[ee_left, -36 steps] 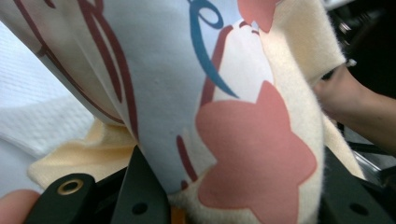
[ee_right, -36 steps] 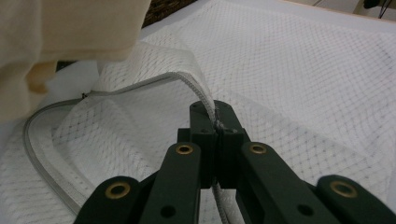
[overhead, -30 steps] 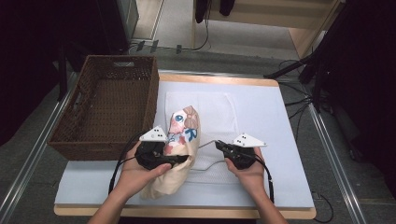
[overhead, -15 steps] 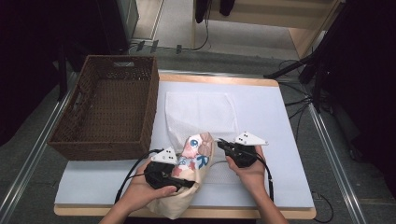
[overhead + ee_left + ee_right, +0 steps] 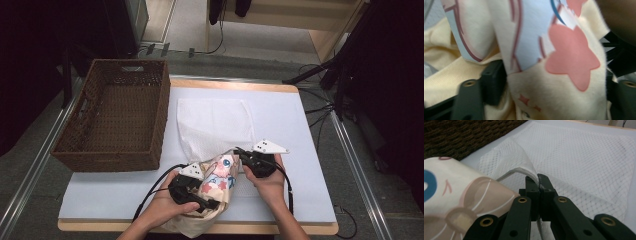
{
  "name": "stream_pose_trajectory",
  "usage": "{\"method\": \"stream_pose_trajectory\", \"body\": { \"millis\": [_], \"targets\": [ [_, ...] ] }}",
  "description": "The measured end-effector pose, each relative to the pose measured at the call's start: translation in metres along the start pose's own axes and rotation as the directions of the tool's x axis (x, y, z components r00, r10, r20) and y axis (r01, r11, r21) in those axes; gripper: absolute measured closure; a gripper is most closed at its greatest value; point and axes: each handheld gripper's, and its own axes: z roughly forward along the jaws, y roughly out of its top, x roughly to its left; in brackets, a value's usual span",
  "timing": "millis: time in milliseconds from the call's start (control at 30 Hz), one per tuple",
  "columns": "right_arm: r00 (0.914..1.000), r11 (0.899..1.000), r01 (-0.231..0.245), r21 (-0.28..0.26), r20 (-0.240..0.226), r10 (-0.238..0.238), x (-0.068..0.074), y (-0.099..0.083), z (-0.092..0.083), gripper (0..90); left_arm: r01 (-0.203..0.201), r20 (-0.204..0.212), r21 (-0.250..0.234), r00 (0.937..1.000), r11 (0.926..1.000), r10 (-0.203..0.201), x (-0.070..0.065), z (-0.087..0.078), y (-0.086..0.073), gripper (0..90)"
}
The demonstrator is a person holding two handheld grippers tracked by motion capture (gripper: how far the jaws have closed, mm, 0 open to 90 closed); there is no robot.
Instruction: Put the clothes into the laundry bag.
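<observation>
High view: a person's two hands come in from the bottom edge, each holding a gripper over a white-covered table (image 5: 300, 130). The right gripper (image 5: 239, 151) sits just right of a cream printed garment (image 5: 216, 184), and the right gripper view shows its jaws pressed together on the hemmed edge of a white mesh laundry bag (image 5: 584, 157), lifting that edge into a small raised fold while the remainder of the bag lies flat on the table beyond. The left gripper (image 5: 212, 204) lies low against the garment near the table's front edge. In the left gripper view the cloth, cream with a pink star and pale blue patches, bulges between the two black jaws; these have just been opening, and they stand apart on either side of the fabric, with no clear pinch on it. The garment rests bunched at the near edge of the table, its upper end touching the lifted mouth of the mesh bag. A brown wicker basket (image 5: 150, 115) stands at the left of the table, well apart from both hands.
</observation>
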Motion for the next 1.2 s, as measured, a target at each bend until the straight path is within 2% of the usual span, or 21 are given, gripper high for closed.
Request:
{"method": "stream_pose_trajectory", "body": {
  "millis": [100,200,233,300,333,400,467,533,700,767,833,967,1067,1200],
  "targets": [
    [1.0000,1.000,0.006,-0.010,-0.005,-0.006,0.001,0.002,-0.001,88.4,-0.010,-0.040,-0.013,0.9991,0.9999,0.010,-0.005,-0.006,0.009,19.9],
    [1.0000,1.000,0.004,-0.013,-0.007,-0.004,0.001,0.002,-0.001,88.4,-0.010,-0.062,-0.015,0.9980,0.9998,0.009,-0.008,-0.007,0.017,20.0],
    [1.0000,1.000,0.000,-0.013,-0.006,0.000,0.001,0.002,-0.002,88.5,-0.007,-0.059,-0.015,0.9983,0.9999,0.006,-0.008,-0.005,0.018,21.5],
    [1.0000,1.000,-0.005,-0.016,-0.006,0.005,0.001,0.002,-0.002,88.5,0.025,-0.056,-0.001,0.9981,0.9997,-0.025,-0.005,0.000,0.019,29.2],
    [1.0000,1.000,-0.002,-0.016,-0.006,0.002,0.001,0.002,-0.003,88.5,0.047,-0.044,0.002,0.9980,0.9989,-0.046,-0.002,0.003,0.018,37.5],
    [1.0000,1.000,-0.001,-0.021,-0.007,0.001,0.002,0.002,-0.003,88.5,0.080,-0.019,0.013,0.9966,0.9967,-0.080,0.004,0.008,0.017,46.6],
    [0.9999,1.000,0.009,-0.024,-0.008,-0.009,0.002,0.002,-0.004,88.5,0.151,0.031,0.017,0.9879,0.9883,-0.152,0.014,0.013,0.013,55.3],
    [0.9999,0.999,0.006,-0.033,-0.010,-0.007,0.004,0.002,-0.005,88.4,0.178,0.052,0.024,0.9824,0.9837,-0.179,0.018,0.016,0.011,60.6],
    [0.9993,0.998,0.025,-0.052,-0.027,-0.027,0.008,0.005,-0.008,88.4,0.164,0.043,0.024,0.9853,0.9861,-0.165,0.012,0.014,0.012,68.8],
    [0.9993,0.998,0.024,-0.059,-0.028,-0.026,0.008,0.006,-0.009,88.4,0.185,0.038,0.016,0.9818,0.9826,-0.186,0.012,0.012,0.013,67.2],
    [0.9992,0.998,0.024,-0.063,-0.029,-0.026,0.007,0.006,-0.010,88.4,0.190,0.022,0.000,0.9816,0.9818,-0.190,0.011,0.007,0.014,59.9],
    [0.9993,0.998,0.019,-0.067,-0.031,-0.021,0.006,0.007,-0.011,88.4,0.148,0.012,-0.045,0.9890,0.9880,-0.147,0.006,-0.009,0.021,40.8],
    [0.9993,0.998,0.018,-0.066,-0.032,-0.020,0.006,0.007,-0.011,88.4,0.119,-0.001,-0.063,0.9928,0.9908,-0.120,0.002,-0.014,0.025,35.6],
    [0.9993,0.998,0.018,-0.065,-0.033,-0.020,0.007,0.007,-0.010,88.4,0.104,-0.010,-0.072,0.9944,0.9919,-0.105,-0.002,-0.010,0.028,31.9]
  ]
}}
